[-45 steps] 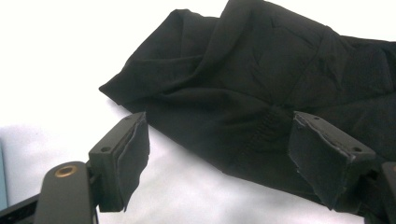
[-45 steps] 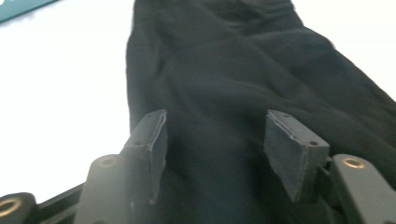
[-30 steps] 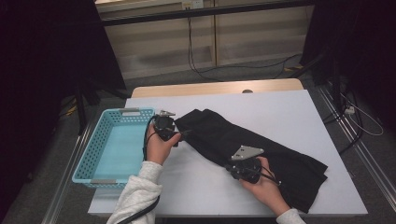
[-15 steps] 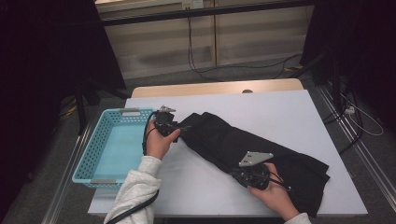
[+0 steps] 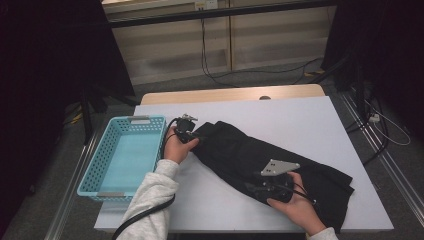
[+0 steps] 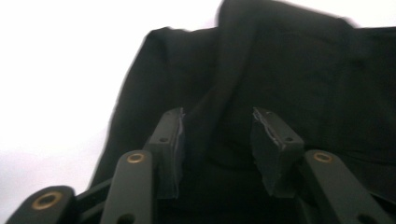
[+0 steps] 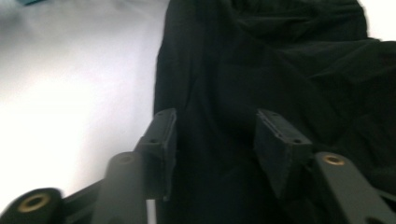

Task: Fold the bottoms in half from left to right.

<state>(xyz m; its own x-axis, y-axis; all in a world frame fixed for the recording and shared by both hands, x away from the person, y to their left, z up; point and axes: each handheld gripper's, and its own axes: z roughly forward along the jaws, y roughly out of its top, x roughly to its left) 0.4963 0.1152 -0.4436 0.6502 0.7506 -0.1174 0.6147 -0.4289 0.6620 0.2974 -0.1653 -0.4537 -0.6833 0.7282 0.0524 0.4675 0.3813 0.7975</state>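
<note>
A black garment (image 5: pixel 235 150) lies slantwise across the white table (image 5: pixel 300 120), from upper left to lower right. My left gripper (image 5: pixel 195 134) is at its upper-left end. In the left gripper view a raised fold of the garment (image 6: pixel 280 70) runs between the left gripper's (image 6: pixel 217 140) pads. The jaws have just been closing, and a gap still shows at each pad. My right gripper (image 5: pixel 252 189), topped by a grey plate, rests on the garment's near edge. In the right gripper view the right gripper (image 7: pixel 215 144) has just opened, and its jaws stand apart over the flat garment (image 7: pixel 280 60).
A light blue plastic basket (image 5: pixel 97 157) with nothing in it sits at the table's left edge, close to my left hand. Bare white table lies behind the garment and in front of it. Cables run over the floor beyond the table.
My left hand has shifted slightly toward the garment's upper-left end. My right hand has slid a little to the right along the garment's near edge.
</note>
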